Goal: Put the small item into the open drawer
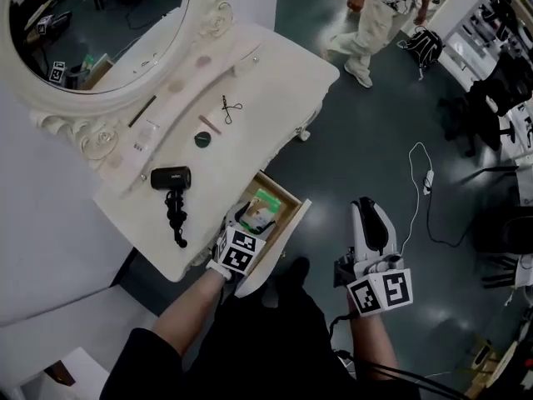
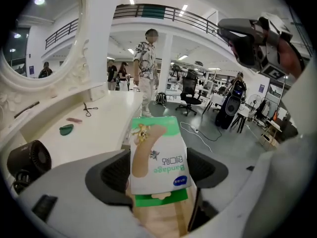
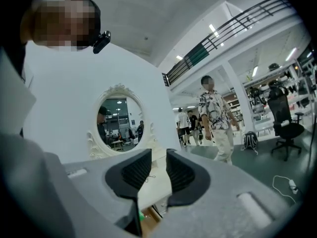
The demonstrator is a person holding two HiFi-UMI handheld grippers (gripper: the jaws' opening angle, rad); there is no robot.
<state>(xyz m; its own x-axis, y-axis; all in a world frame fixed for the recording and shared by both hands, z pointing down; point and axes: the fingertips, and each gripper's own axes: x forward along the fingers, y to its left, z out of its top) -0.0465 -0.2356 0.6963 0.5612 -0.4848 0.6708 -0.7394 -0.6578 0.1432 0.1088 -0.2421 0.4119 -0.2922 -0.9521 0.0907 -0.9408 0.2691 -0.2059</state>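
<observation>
A small green and white bandage pack (image 2: 159,155) stands upright between my left gripper's (image 2: 158,176) wide-set jaws, and both pads touch its sides. Wood of the open drawer (image 2: 166,222) shows just beneath it. From the head view, the left gripper (image 1: 237,223) reaches over the open wooden drawer (image 1: 291,215) at the white vanity's front, with the pack (image 1: 262,209) inside the drawer's outline. My right gripper (image 1: 366,211) hangs over the floor to the right of the drawer. In its own view, the right gripper (image 3: 158,170) shows a narrow gap with nothing in it.
On the vanity top (image 1: 250,65) lie a black hair dryer (image 1: 171,177), a green round compact (image 1: 203,139) and an eyelash curler (image 1: 229,107). An oval mirror (image 1: 92,32) stands behind. A person (image 1: 375,15) walks on the floor beyond; a white cable (image 1: 420,198) trails at the right.
</observation>
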